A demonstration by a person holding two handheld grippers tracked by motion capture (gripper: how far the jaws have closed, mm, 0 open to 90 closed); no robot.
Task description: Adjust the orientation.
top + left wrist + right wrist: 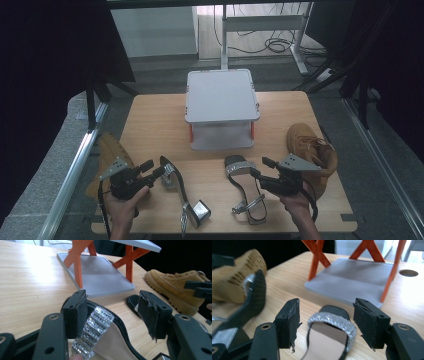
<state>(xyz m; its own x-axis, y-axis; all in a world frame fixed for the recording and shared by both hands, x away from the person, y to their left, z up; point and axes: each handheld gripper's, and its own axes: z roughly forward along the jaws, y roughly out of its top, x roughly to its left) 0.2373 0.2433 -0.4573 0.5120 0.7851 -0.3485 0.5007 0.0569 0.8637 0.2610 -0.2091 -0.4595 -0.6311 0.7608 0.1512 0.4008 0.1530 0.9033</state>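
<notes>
Wooden tabletop, pale and ringed by dark curtains, carries a grey two-tier shoe rack on orange legs at its far middle, with four shoes spread along the near edge. A person's two hands come in from the bottom, each holding a two-jaw gripper. The left gripper points right toward a black high-heeled sandal with a glittering silver strap, lying on its side just in front of it; in the left gripper view its jaws stand apart with the strap between them, close against the left pad, though not pinched as far as can be seen. The right gripper points left at the matching sandal, which rests sole-down; in the right gripper view its jaws are likewise apart, straddling that sandal's silver toe strap without pressing on it. Both tools seem lined up on the straps because those narrow bands offer the easiest hold (the soles are wider). Two tan boots wait at the outer edges, one behind the left hand, the other beside the right, probably next for the rack.
</notes>
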